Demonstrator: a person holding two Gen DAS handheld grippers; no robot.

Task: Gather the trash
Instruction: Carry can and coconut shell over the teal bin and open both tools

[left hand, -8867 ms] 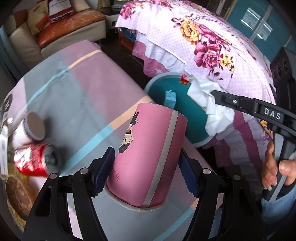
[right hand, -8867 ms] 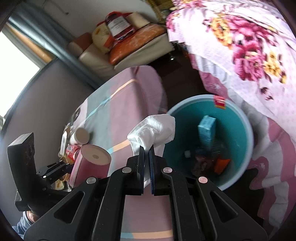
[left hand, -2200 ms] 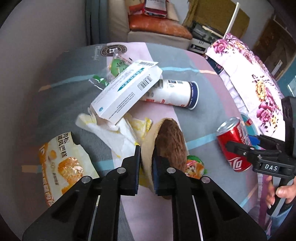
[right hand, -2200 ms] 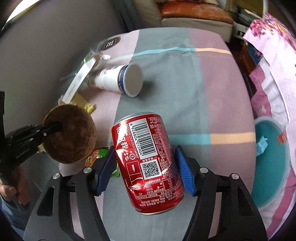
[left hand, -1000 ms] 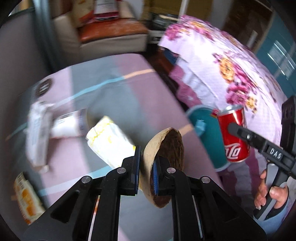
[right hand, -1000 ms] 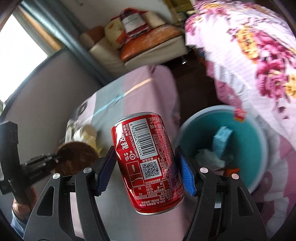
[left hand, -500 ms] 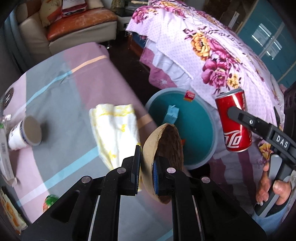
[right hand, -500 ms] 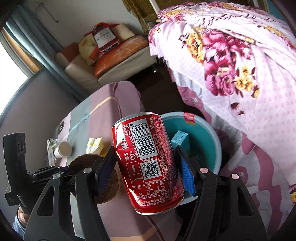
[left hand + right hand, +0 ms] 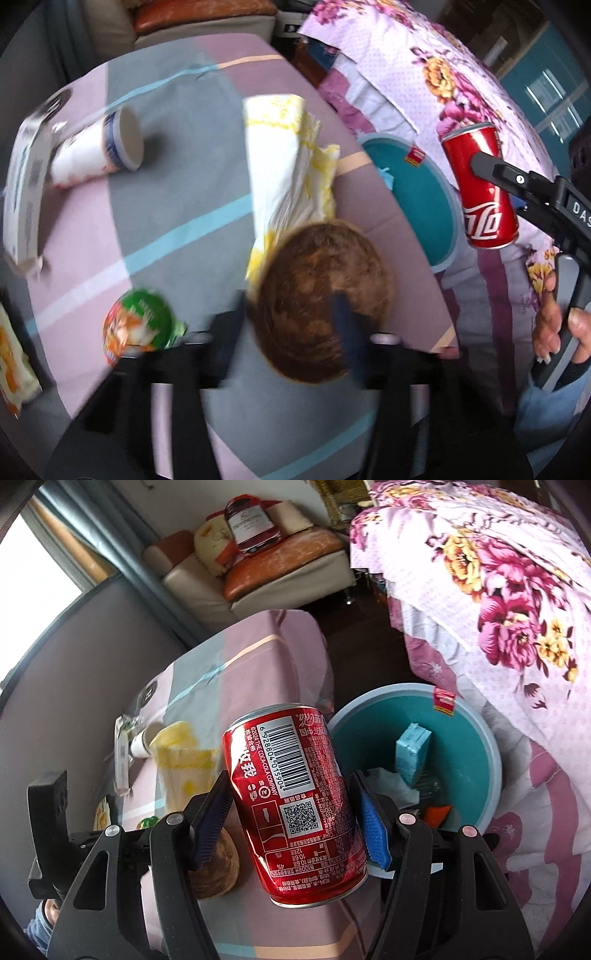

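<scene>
One red cola can (image 9: 295,797). One brown bowl (image 9: 325,302). One paper cup (image 9: 99,153) lying on its side. One yellow-and-white napkin (image 9: 288,166). One green-lidded round tub (image 9: 142,330). One white carton (image 9: 26,195). Beside the counter (image 9: 177,206), one teal bin (image 9: 476,753).

A table (image 9: 177,206) under a pink and grey striped cloth carries a tipped paper cup (image 9: 98,151), a flat white box (image 9: 24,199), a yellow-and-white wrapper (image 9: 288,166) and a green foil lid (image 9: 142,330). A teal bin (image 9: 476,771) stands on the floor beside it.
</scene>
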